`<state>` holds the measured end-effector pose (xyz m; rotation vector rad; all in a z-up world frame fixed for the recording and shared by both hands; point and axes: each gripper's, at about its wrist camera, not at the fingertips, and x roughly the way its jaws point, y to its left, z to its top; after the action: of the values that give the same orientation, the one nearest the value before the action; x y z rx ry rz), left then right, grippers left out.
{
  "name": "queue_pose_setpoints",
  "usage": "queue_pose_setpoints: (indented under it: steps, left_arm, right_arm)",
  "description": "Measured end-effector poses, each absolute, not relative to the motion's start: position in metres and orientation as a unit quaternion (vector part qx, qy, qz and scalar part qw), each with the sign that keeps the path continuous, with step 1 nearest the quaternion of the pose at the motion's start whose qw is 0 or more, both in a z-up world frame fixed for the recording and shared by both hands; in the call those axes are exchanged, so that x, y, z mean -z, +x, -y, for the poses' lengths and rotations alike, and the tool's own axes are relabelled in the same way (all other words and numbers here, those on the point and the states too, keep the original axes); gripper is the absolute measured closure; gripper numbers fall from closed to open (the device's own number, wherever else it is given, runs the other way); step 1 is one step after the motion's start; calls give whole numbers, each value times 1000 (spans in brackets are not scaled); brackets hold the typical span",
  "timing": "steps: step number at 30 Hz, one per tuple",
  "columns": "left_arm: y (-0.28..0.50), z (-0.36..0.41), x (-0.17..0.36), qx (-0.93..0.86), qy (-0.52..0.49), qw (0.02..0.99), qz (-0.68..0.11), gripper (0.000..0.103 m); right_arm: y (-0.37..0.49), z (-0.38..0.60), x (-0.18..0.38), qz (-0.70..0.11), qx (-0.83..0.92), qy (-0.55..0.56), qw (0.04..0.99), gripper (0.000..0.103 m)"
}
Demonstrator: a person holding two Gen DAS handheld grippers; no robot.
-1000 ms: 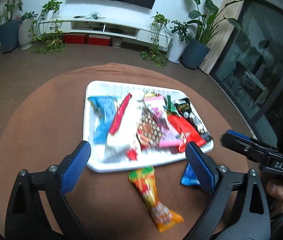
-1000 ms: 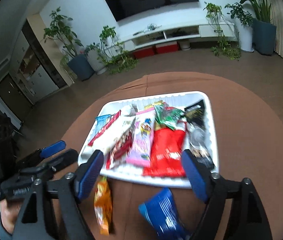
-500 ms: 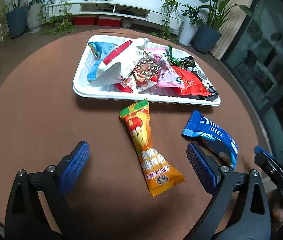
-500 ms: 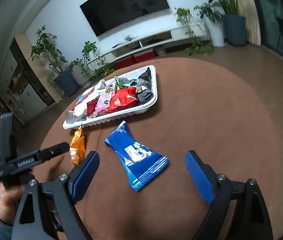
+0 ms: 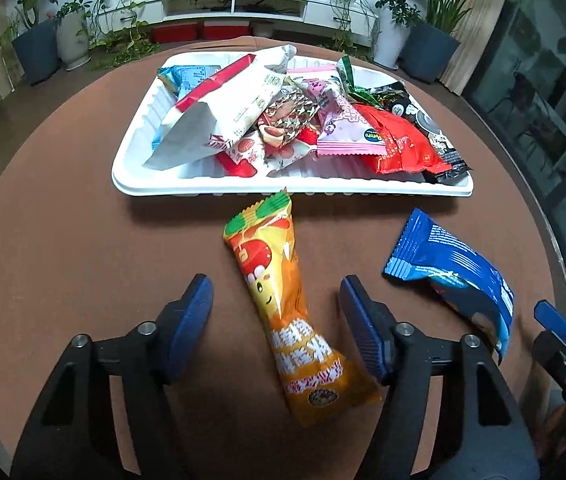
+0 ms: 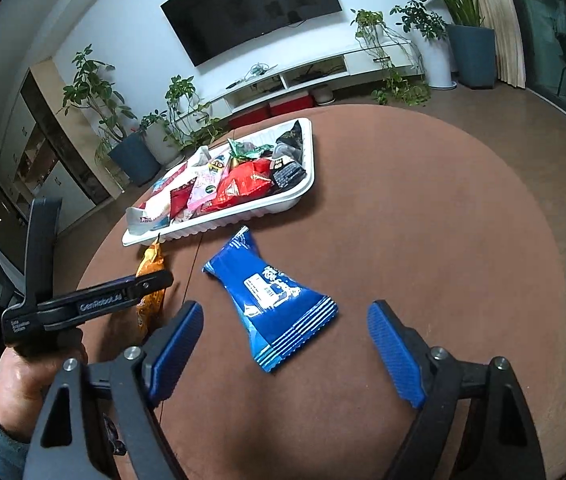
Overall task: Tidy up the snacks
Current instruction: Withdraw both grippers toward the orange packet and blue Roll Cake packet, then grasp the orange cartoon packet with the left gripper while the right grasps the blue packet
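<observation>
A white tray [image 5: 155,184] full of snack packets sits on the round brown table [image 5: 63,240]; it also shows in the right wrist view [image 6: 219,229]. An orange snack packet [image 5: 283,300] lies on the table in front of the tray, between the open jaws of my left gripper [image 5: 277,322]. A blue snack packet [image 6: 271,296] lies on the table just ahead of my open, empty right gripper [image 6: 285,336]; it also shows in the left wrist view [image 5: 455,276]. The orange packet [image 6: 149,284] is partly hidden behind the left gripper's body in the right wrist view.
The table edge curves close on the right [image 5: 555,248]. Potted plants [image 6: 131,152], a white TV shelf [image 6: 303,76] and a wall TV [image 6: 259,4] stand beyond the table. The tray holds red, pink, white and black packets [image 5: 395,144].
Both grippers pulled back from over the tray and dropped low toward the table. The left now straddles the orange packet; the right has closed in on the blue packet.
</observation>
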<state>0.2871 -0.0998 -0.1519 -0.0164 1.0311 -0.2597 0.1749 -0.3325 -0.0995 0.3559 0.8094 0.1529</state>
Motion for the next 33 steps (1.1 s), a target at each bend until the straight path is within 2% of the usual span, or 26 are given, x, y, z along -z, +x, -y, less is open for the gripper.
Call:
queue_pose_setpoints:
  steps: [3, 4, 15, 23, 33]
  left_arm:
    - [288, 101, 152, 123, 3, 865, -487, 70]
    - [289, 101, 151, 125, 5, 865, -486, 73]
    - [284, 102, 153, 161, 39, 860, -483, 81]
    - [265, 88, 154, 177, 50, 854, -486, 84]
    - [237, 62, 155, 186, 20, 851, -490, 84]
  right_arm:
    - [176, 331, 101, -395, -73, 168, 900, 17]
    - [176, 331, 101, -397, -72, 167, 900, 17]
    - [184, 323, 101, -408, -91, 147, 896, 19]
    - [217, 307, 98, -442, -117, 72, 886, 21]
    - [263, 281, 116, -499, -169, -25, 849, 35]
